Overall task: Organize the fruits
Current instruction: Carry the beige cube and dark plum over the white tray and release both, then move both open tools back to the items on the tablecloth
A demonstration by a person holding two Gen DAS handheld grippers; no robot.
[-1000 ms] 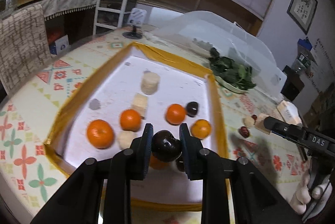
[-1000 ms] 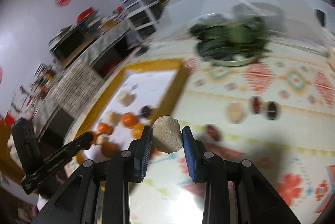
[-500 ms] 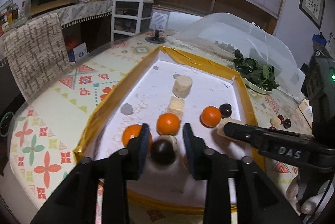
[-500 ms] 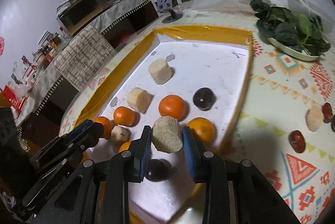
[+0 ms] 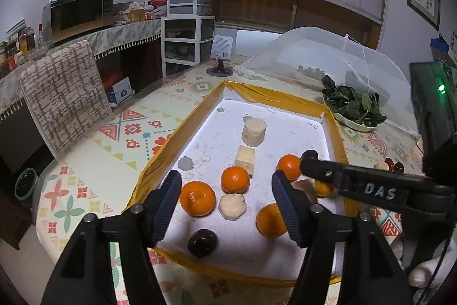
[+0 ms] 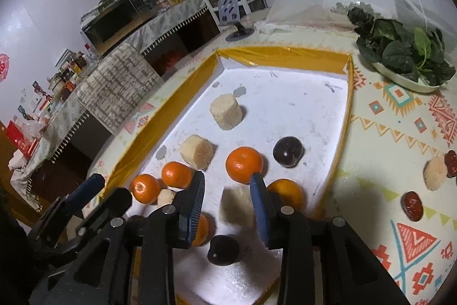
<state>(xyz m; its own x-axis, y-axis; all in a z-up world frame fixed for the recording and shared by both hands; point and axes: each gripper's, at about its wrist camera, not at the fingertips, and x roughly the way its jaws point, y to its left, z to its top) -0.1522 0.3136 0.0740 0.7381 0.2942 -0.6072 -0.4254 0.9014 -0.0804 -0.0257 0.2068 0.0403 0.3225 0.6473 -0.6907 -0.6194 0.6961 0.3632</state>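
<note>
Hovering over the tray (image 5: 334, 131), we have the left gripper (image 5: 225, 198) with its jaws opening and nothing between them; a dark plum (image 5: 202, 242) lies on the tray floor below. Our right gripper (image 6: 227, 201) is opening too: the pale chunk (image 6: 236, 207) between its pads looks blurred and free. Oranges (image 6: 243, 164) sit nearby.

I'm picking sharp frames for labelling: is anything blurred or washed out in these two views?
Left wrist view: sharp throughout, though the tray floor glares white and the edges bow from the fisheye. Right wrist view: mostly sharp, but the pale chunk between the opening jaws of the right gripper is motion-smeared; the tangerines are crisp.
</note>
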